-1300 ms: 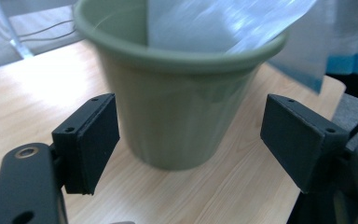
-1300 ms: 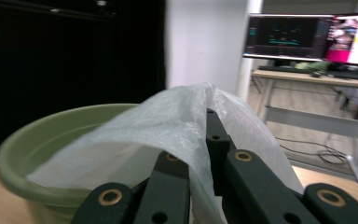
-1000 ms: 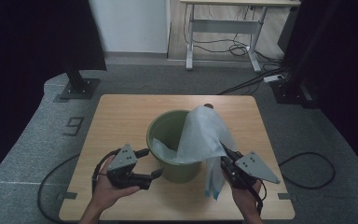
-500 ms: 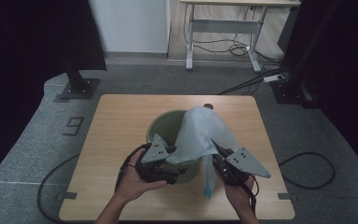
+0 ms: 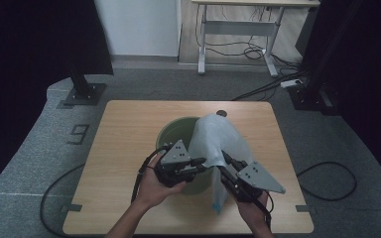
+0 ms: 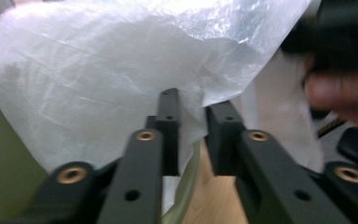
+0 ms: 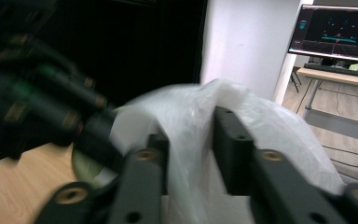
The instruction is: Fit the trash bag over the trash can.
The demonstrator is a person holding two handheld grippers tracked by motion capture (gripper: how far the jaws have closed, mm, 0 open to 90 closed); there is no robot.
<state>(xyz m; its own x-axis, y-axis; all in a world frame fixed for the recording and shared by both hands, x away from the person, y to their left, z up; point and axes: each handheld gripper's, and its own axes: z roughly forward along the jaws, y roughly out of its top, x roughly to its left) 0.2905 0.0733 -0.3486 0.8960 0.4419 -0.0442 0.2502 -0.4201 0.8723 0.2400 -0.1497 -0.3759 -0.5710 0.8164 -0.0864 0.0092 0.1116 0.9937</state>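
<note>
A translucent white plastic bag (image 5: 218,144) drapes an olive-green bin (image 5: 176,131) on the light wooden table (image 5: 124,129).

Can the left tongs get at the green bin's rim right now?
Probably yes. The left tongs hang right at the green bin, near its rim, but the plastic bag drapes between their jaws there, so they would likely pinch the bag too.
</note>
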